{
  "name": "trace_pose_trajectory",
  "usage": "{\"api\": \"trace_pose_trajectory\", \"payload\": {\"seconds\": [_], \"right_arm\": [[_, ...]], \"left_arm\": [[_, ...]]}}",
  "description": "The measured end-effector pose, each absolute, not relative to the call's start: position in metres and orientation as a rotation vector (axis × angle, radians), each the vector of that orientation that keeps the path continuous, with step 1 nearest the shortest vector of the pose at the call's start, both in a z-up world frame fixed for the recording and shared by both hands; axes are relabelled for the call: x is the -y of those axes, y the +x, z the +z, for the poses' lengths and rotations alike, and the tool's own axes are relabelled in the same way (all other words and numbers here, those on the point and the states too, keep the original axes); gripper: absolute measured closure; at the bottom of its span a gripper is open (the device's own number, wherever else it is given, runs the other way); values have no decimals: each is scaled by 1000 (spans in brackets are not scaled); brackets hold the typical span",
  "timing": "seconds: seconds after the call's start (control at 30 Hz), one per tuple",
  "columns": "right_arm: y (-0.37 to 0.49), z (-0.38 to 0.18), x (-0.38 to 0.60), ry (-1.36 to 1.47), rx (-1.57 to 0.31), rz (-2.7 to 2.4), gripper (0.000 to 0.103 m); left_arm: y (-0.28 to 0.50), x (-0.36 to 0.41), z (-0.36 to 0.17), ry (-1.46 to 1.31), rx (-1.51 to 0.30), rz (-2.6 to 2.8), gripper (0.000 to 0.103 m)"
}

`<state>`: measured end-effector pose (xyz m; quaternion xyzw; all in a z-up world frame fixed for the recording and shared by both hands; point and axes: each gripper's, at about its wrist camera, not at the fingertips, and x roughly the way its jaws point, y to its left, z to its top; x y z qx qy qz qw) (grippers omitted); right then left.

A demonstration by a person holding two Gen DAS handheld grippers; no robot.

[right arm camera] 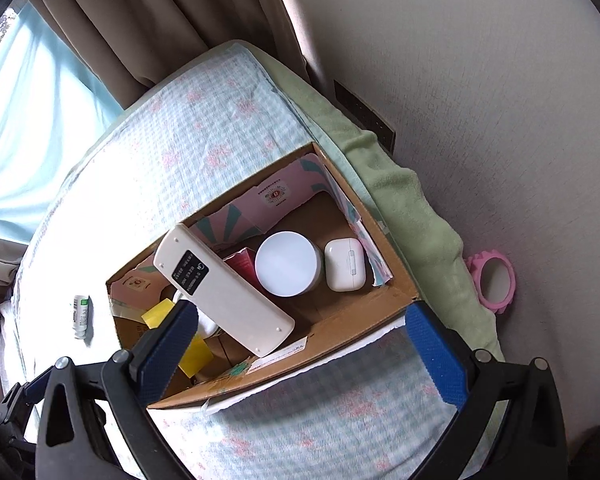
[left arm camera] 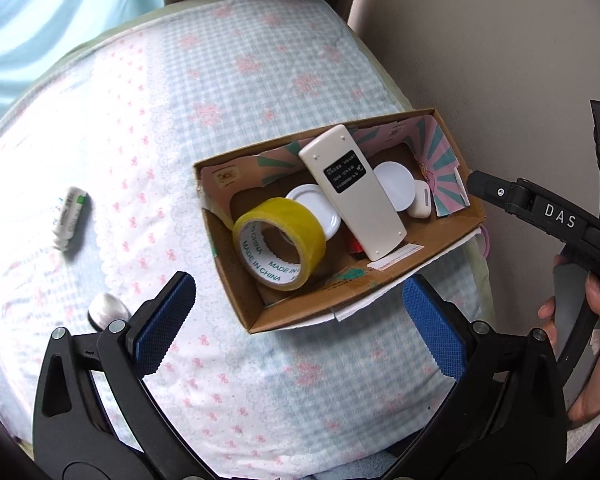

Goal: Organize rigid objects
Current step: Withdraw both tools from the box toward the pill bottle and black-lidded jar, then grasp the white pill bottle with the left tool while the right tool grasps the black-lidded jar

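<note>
Covering the bed, a checked quilt (left arm camera: 260, 80) (pink flowers) meets curtains (right arm camera: 140, 20) — both jaws open, empty.

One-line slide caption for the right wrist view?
Open right tongs above cardboard box holding remote, white jar, earbud case.

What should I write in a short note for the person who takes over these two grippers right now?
Left gripper: open, empty, above the bed.
Right gripper: open, empty, above the cardboard box.
In the box: remote control leaning on the wall, yellow tape roll, round white container, white lid, earbud case, a red item.
Left on the blanket: small white tube and a silvery round object by the left finger.
Next, probably: pick up those two.
</note>
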<state>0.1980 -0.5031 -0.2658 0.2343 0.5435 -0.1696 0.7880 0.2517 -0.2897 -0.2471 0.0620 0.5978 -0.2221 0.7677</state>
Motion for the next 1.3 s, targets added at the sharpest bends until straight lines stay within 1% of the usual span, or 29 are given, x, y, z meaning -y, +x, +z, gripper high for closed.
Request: {"api": "trace_pose_trajectory", "payload": {"seconds": [0.33, 0.57, 0.7, 0.87, 1.03, 1.17, 1.3], "right_arm": [[190, -197, 430, 314, -1081, -244, 0], [174, -147, 345, 199, -1008, -206, 0], [173, -131, 289, 153, -993, -181, 0], [179, -125, 227, 124, -984, -139, 0], [187, -129, 173, 98, -972, -107, 0], [195, -145, 134, 75, -972, -75, 0], [210, -178, 106, 65, -1007, -19, 0]], "left_arm": [[228, 201, -200, 130, -1172, -405, 0], [217, 114, -175, 139, -1099, -374, 0], [217, 59, -163, 147, -1068, -358, 0], [235, -5, -155, 146, -1045, -362, 0], [270, -58, -158, 166, -1043, -390, 0], [307, -83, -176, 227, -1058, -439, 0], [349, -91, -209, 280, -1103, -485, 0]]}}
